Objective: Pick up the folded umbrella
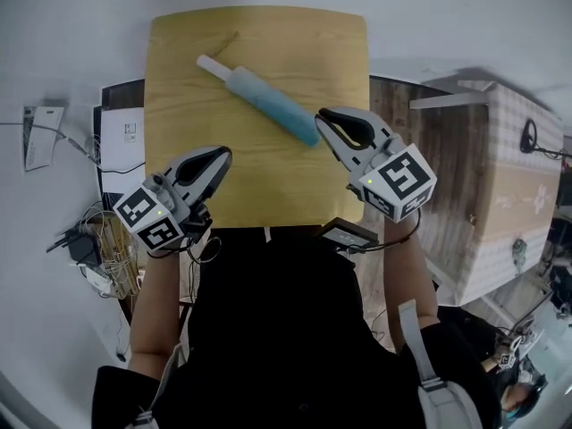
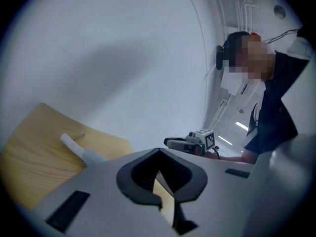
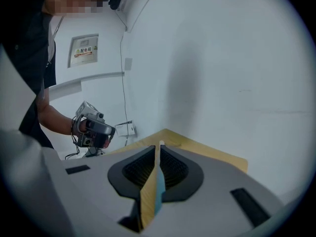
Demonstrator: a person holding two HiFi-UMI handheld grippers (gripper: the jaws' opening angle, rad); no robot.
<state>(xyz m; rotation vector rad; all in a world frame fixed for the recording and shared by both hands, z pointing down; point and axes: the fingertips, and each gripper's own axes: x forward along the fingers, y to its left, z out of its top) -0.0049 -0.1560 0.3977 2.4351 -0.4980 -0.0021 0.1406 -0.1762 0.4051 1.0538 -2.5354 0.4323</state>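
finds folded umbrella (image 1: 259, 98) diagonal on table (image 1: 188, 61), clear of every edge; right gripper (image 1: 323, 119) near its blue end, left gripper (image 1: 219, 157) above near edge, both jaws together.

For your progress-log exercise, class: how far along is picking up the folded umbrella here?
Done: nothing lifted; the folded umbrella lies flat on the table. In hand: right gripper, jaws shut and empty, is by its blue end; left gripper hangs over the near edge. Left: open, grasp, lift.
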